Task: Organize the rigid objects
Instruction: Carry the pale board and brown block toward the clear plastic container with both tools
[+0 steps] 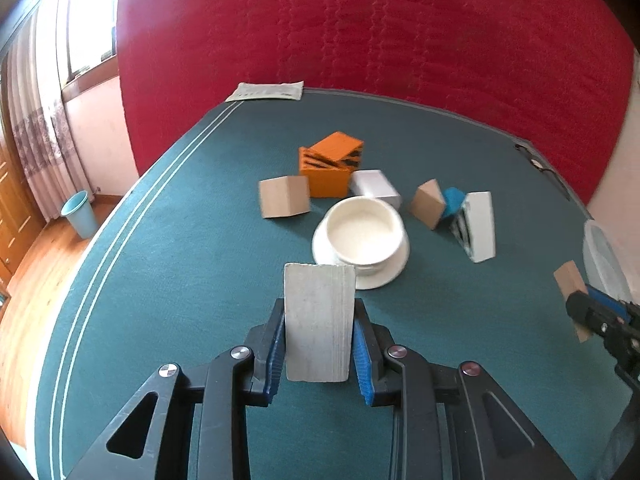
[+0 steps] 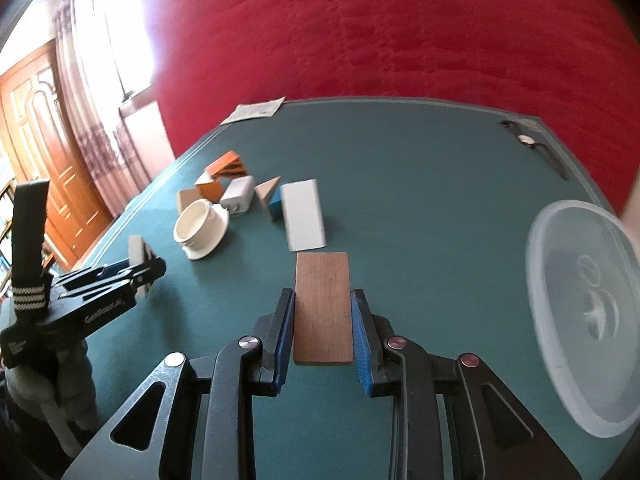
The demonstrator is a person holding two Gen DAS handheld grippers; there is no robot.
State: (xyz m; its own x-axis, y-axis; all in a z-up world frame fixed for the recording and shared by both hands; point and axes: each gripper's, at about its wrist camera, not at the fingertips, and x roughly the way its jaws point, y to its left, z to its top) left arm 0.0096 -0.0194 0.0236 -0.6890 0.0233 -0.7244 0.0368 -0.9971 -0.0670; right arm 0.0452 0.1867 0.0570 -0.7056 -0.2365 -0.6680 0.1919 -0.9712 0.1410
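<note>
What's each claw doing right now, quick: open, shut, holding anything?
Left claw: shut on the pale grey block, held above the green table.
Right claw: shut on the brown wooden block.

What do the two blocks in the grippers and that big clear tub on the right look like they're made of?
Whitish block: probably wood, painted or whitewashed matt; faint grain streaks show through.
Brown block: likely bare wood, matt, with fine lengthwise grain.
Clear tub: looks like translucent plastic, slightly frosted, with moulded marks in its base and the table showing through.
</note>
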